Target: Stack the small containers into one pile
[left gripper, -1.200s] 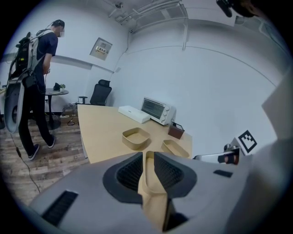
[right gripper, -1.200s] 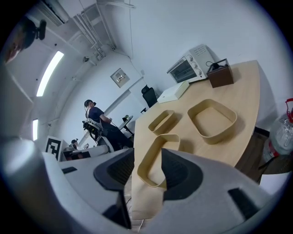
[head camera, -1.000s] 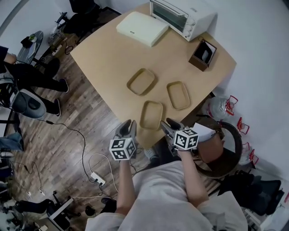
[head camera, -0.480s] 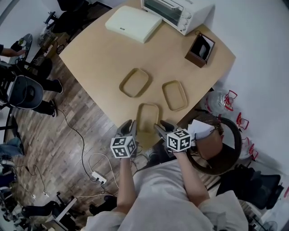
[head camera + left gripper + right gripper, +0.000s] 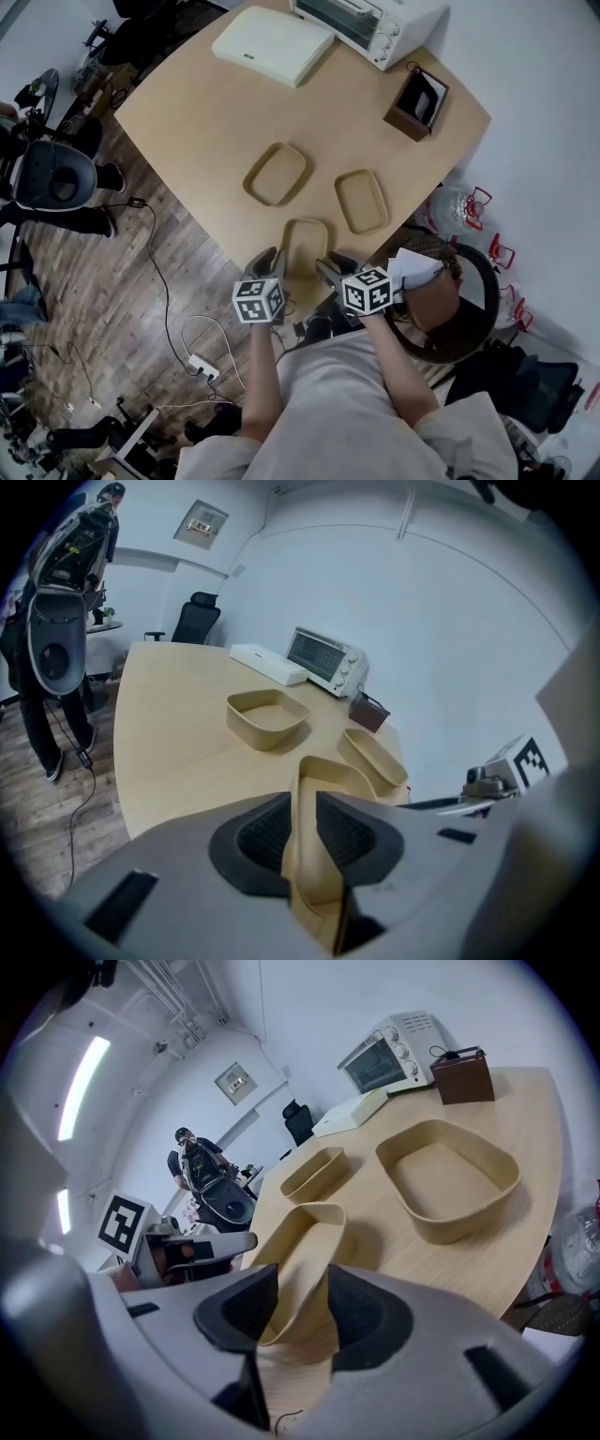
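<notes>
Where the head view looks down, a pale wooden table (image 5: 206, 103) stands on a plank floor (image 5: 112, 272), its far corner cut off. Three tan containers lie on it. The nearest container (image 5: 306, 246) has its near end hidden behind the left gripper (image 5: 267, 265) and right gripper (image 5: 332, 268), both closer to it than a second ago.

Left gripper view: the pads pinch that container's wall.

Right gripper view: the jaws are closing around its rim, with gaps still showing.

An office or meeting room. A large pale wooden table (image 5: 206, 103) stretches ahead of the left gripper (image 5: 266, 260) and right gripper (image 5: 332, 266), with a white toaster oven (image 5: 366, 23) at its far end. Left of the left gripper, cables and a power strip (image 5: 200, 364) trail over wood-look flooring (image 5: 122, 281). Far ahead, a black office chair (image 5: 195, 621) stands by white walls.
</notes>
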